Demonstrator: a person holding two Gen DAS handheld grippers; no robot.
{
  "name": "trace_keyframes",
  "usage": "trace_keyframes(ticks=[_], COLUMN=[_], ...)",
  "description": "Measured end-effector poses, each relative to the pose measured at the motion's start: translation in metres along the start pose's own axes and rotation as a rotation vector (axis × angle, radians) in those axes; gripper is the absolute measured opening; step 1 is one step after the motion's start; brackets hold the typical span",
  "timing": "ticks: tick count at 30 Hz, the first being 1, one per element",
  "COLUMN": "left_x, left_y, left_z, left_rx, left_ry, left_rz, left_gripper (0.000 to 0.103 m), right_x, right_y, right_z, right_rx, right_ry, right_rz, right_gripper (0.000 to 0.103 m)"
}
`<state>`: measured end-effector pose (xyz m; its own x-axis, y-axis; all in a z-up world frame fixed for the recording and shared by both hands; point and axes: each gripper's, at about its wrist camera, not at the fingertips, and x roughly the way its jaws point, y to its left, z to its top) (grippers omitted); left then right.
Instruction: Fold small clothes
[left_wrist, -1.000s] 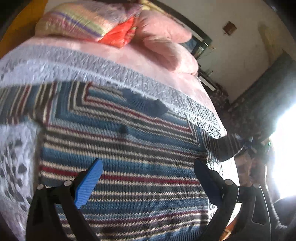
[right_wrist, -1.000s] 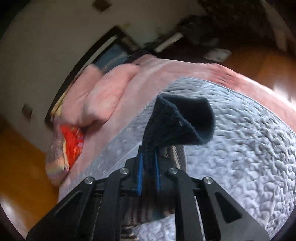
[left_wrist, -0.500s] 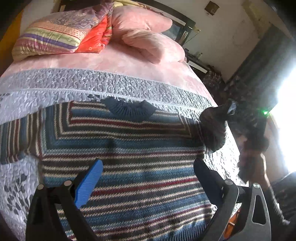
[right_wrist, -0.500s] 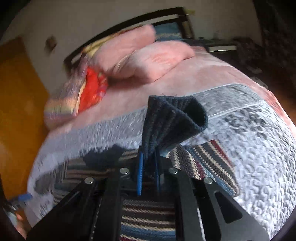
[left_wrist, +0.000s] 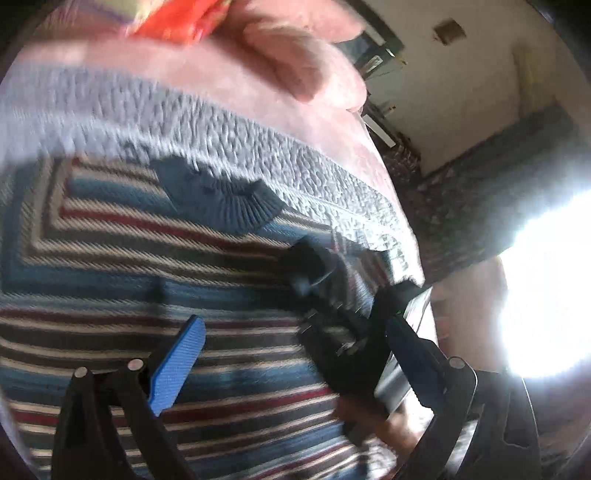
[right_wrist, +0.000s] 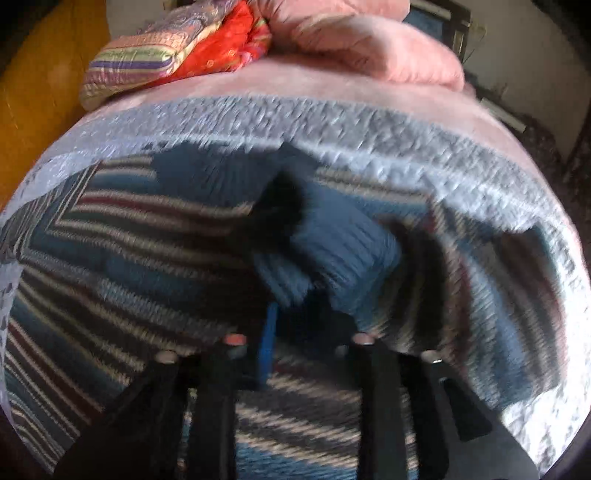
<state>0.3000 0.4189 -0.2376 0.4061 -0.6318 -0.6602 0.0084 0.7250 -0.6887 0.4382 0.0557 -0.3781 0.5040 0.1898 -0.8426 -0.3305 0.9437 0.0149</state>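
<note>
The left tool (left_wrist: 295, 365) hung with its blue pads wide apart above the striped sweater (left_wrist: 110, 266), gripping nothing. The right tool (right_wrist: 306, 343) reached over the sweater's body, the dark blue cuff (right_wrist: 332, 258) sitting at its pads; blur hid whether they pinched it. The sweater lay flat on the bed's grey quilt (right_wrist: 369, 122), collar (left_wrist: 221, 199) far, pink pillows (right_wrist: 369, 48) beyond.
</note>
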Motion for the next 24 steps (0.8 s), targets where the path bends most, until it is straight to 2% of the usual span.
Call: trace_keyframes(ticks=[1, 3, 4, 6, 9, 10, 13, 15, 17, 19, 21, 22, 23, 24], left_x=[0.013, 0.038, 0.050, 0.074, 0.110, 0.122, 0.143, 0.154, 0.162, 0.166, 0.165, 0.167, 0.169, 0.170], left_y=[0.008, 0.022, 0.026, 0.030, 0.032, 0.033, 0.032, 0.030, 0.032, 0.032, 0.027, 0.027, 0.031, 0.033], left_z=[0.004, 0.009, 0.010, 0.010, 0.007, 0.007, 0.011, 0.014, 0.018, 0.019, 0.022, 0.024, 0.026, 0.027], left_rx=[-0.045, -0.133, -0.157, -0.189, -0.211, -0.223, -0.226, -0.225, -0.228, -0.235, -0.205, -0.196, -0.206, -0.218], left_ry=[0.025, 0.069, 0.089, 0.121, 0.168, 0.181, 0.200, 0.211, 0.227, 0.234, 0.237, 0.246, 0.256, 0.263], left_rz=[-0.037, -0.100, -0.124, -0.137, -0.122, -0.111, -0.119, -0.119, -0.089, -0.079, -0.028, 0.019, 0.022, 0.011], left_gripper=[0.099, 0.099, 0.099, 0.099, 0.099, 0.099, 0.099, 0.097, 0.097, 0.094, 0.060, 0.023, 0.012, 0.010], right_x=[-0.004, -0.025, -0.034, -0.058, -0.077, -0.078, -0.073, -0.071, -0.064, -0.060, -0.060, -0.063, -0.064, -0.067], right_y=[-0.002, -0.016, -0.024, -0.044, -0.055, -0.054, -0.042, -0.041, -0.046, -0.046, -0.047, -0.048, -0.049, -0.049], right_z=[-0.005, -0.017, -0.024, -0.048, -0.076, -0.083, -0.087, -0.094, -0.097, -0.100, -0.103, -0.103, -0.102, -0.102], right_rx=[0.023, 0.140, 0.213, 0.381, 0.519, 0.535, 0.462, 0.492, 0.533, 0.531, 0.541, 0.549, 0.549, 0.547], right_ry=[-0.009, -0.053, -0.071, -0.128, -0.177, -0.180, -0.190, -0.208, -0.188, -0.180, -0.185, -0.199, -0.208, -0.219], right_rz=[0.025, 0.074, 0.104, 0.132, 0.158, 0.175, 0.206, 0.224, 0.259, 0.258, 0.263, 0.270, 0.273, 0.274], right_gripper=[0.040, 0.044, 0.049, 0.050, 0.054, 0.055, 0.054, 0.055, 0.055, 0.055, 0.055, 0.055, 0.054, 0.054])
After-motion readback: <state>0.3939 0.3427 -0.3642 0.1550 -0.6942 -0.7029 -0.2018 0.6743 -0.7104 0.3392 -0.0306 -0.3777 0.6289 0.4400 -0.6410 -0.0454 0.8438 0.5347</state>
